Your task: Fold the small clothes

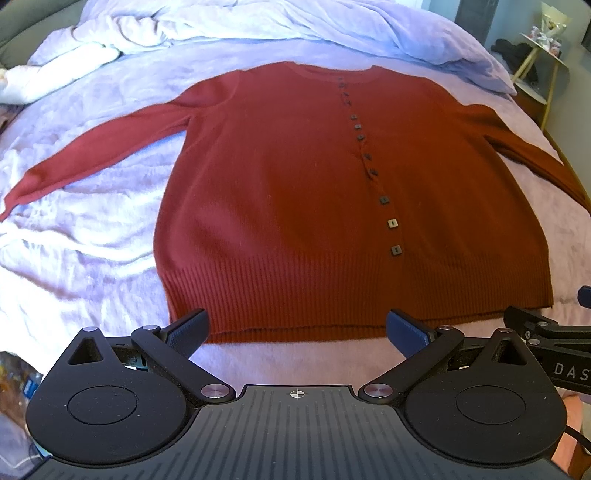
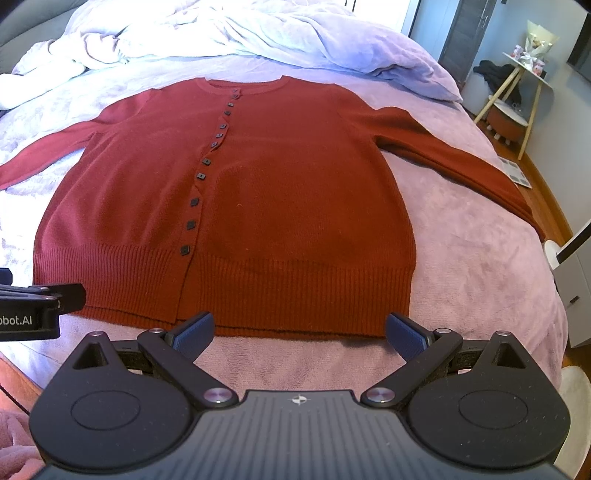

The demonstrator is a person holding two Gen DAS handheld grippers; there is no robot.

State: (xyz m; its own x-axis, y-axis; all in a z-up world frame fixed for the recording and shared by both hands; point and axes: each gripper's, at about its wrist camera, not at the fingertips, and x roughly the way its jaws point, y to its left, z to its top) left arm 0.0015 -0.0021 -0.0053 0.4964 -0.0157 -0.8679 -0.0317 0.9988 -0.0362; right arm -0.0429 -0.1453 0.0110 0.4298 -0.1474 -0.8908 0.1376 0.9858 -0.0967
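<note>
Lilac bed (image 1: 92, 266) under left-wrist view: red buttoned cardigan (image 1: 288, 192) spread flat, sleeves out, hem nearest. Left gripper (image 1: 297, 330) hovering at hem, fingers (image 1: 188, 328) wide apart, empty.

Right-wrist view: same cardigan (image 2: 280, 192), unfolded. Right gripper (image 2: 299, 330) likewise spread, gripping nothing. No fold made yet; everything left.

Bed (image 2: 461, 258) w/ lilac plush cover. Red cardigan (image 2: 280, 192) lies flat on it, buttoned, sleeves spread, hem nearest cameras. Crumpled pale duvet (image 2: 221, 33) heaped at far end.
</note>
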